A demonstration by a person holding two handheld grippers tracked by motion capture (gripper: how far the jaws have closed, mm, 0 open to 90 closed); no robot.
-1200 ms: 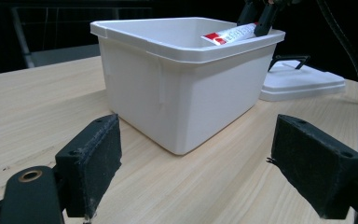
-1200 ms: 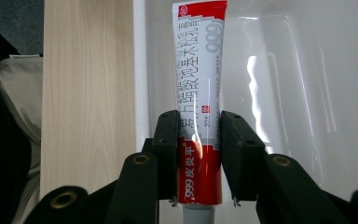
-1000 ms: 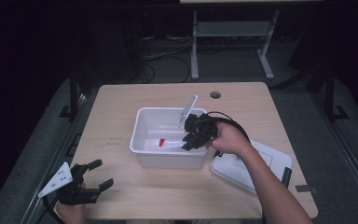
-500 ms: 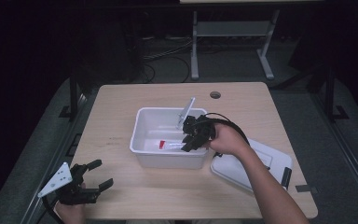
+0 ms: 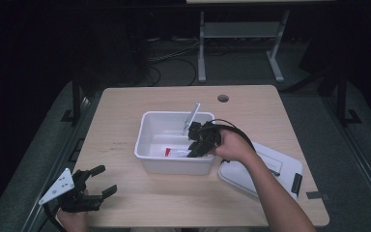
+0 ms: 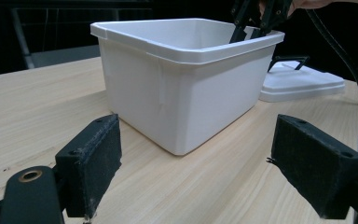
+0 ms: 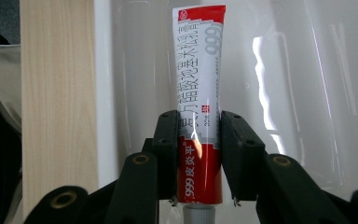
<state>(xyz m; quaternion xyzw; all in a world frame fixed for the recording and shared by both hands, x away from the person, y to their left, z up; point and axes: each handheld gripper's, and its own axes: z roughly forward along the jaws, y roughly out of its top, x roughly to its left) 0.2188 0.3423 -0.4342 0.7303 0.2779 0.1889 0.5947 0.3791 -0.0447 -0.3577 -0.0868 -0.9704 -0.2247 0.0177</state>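
Observation:
A white and red tube (image 7: pixel 199 70) lies flat on the floor of the white bin (image 5: pixel 144 141) and reads as a pale strip (image 5: pixel 176 153) in the high view. My right gripper (image 7: pixel 198 122) reaches down into the bin (image 7: pixel 307 93) with both pads pressed on the tube's red lower end, close to the cap. From above, that gripper (image 5: pixel 194 146) sits at the bin's right side. My left gripper (image 5: pixel 106 180) rests near the table's front left corner, jaws wide apart and empty. In the left gripper view, the left gripper (image 6: pixel 196 172) faces the bin (image 6: pixel 186 98).
A thin pale stick (image 5: pixel 192 117) leans on the bin's far rim. The bin's white lid (image 5: pixel 270 166) lies on the wooden table (image 5: pixel 121 111) to the right of the bin, under the person's forearm. A round cable hole (image 5: pixel 222 98) is at the table's back.

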